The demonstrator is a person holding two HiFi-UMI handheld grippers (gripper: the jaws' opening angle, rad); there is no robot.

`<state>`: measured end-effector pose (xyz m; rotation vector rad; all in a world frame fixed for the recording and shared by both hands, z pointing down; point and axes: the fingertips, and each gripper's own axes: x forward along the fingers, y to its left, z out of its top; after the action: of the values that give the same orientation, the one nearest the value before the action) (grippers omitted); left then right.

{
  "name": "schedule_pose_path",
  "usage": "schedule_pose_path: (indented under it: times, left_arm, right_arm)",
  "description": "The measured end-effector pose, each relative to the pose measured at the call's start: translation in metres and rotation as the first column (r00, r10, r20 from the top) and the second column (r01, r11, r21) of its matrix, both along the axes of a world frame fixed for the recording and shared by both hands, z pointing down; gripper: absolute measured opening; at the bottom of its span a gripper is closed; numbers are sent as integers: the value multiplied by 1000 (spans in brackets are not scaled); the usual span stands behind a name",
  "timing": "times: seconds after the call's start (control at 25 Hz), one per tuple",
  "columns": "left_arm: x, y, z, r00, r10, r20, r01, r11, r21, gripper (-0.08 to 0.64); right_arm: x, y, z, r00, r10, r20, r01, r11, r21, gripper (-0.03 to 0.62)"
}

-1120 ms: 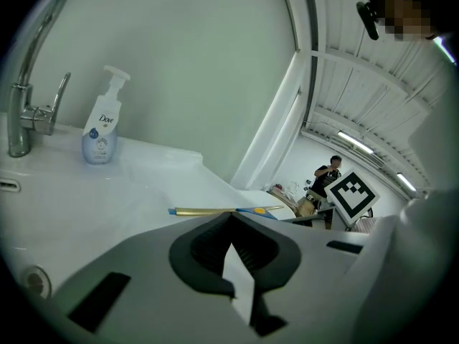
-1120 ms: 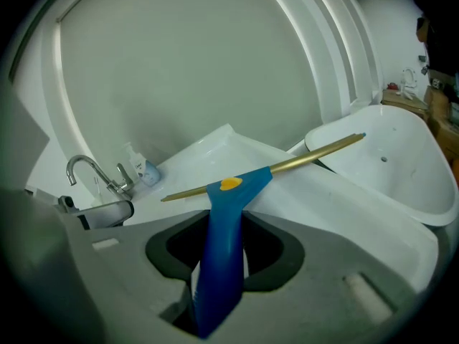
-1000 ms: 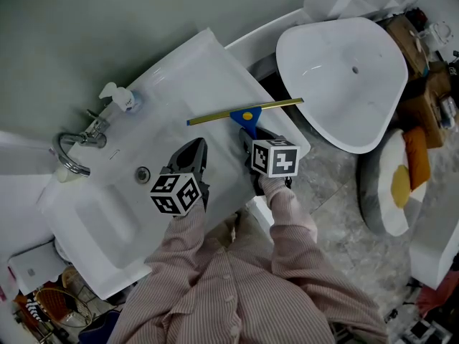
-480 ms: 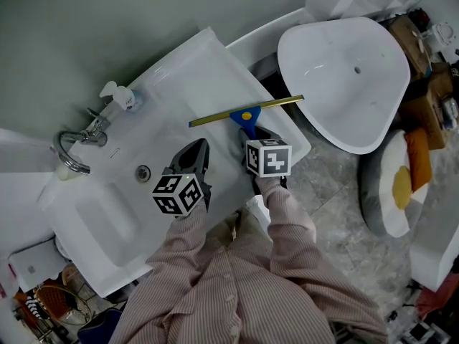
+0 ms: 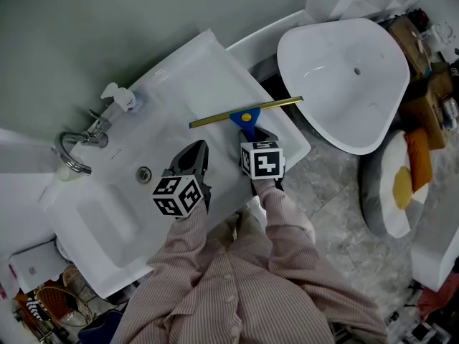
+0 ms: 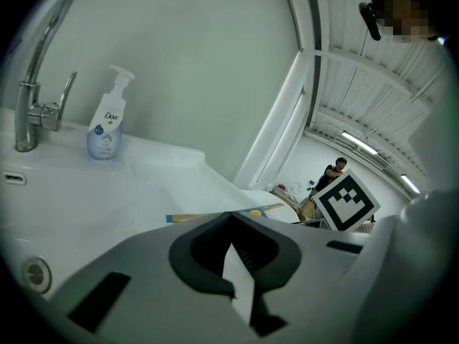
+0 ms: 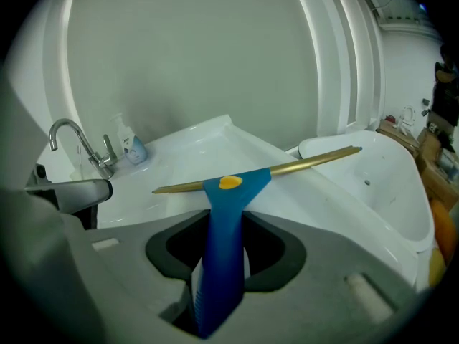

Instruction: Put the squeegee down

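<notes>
The squeegee (image 5: pixel 244 112) has a blue handle and a long brass-coloured blade. It stretches across the right end of the white washbasin counter (image 5: pixel 193 77), its right tip past the counter's edge. My right gripper (image 5: pixel 252 136) is shut on the blue handle, which runs up between the jaws in the right gripper view (image 7: pixel 224 235) to the squeegee head (image 7: pixel 233 183). Whether the blade touches the counter I cannot tell. My left gripper (image 5: pixel 195 153) hovers over the basin, shut and empty, as the left gripper view (image 6: pixel 231 224) shows, with the squeegee blade (image 6: pixel 215 214) just beyond it.
A tap (image 5: pixel 72 153) and a soap pump bottle (image 5: pixel 120 97) stand at the counter's far left, and the drain (image 5: pixel 143 172) lies in the basin. A large white bowl fixture (image 5: pixel 344 77) stands to the right, with an egg-shaped cushion (image 5: pixel 398 181) on the floor.
My right gripper has rolled a little, its marker cube shifting left. The squeegee blade stays in nearly the same place. My left gripper has not moved.
</notes>
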<state>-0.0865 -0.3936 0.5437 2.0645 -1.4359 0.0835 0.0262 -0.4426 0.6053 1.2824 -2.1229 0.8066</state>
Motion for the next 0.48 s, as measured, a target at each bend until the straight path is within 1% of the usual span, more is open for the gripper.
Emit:
schedule_pose_path:
  times: [0.12, 0.16, 0.2, 0.36, 0.48]
  left_arm:
    - [2, 1, -1, 1000, 5, -1, -5, 1000, 5, -2]
    - [2, 2, -1, 1000, 7, -1, -7, 1000, 7, -2]
    - [3, 2, -2, 1000, 9, -2, -9, 1000, 9, -2]
    - [5, 4, -5, 1000, 14, -2, -14, 1000, 19, -2]
    - [7, 7, -9, 1000, 20, -3, -20, 999, 28, -2]
  right_arm:
    - [-1, 1, -1, 1000, -9, 3, 9, 1000, 10, 133]
    - [-2, 1, -1, 1000, -11, 6, 11, 1000, 12, 153]
    - [-1, 2, -2, 1000, -11, 7, 11, 1000, 14, 156]
    - [4, 1, -5, 1000, 19, -5, -19, 999, 31, 166]
    - [7, 5, -11, 1000, 24, 8, -24, 998, 54, 167]
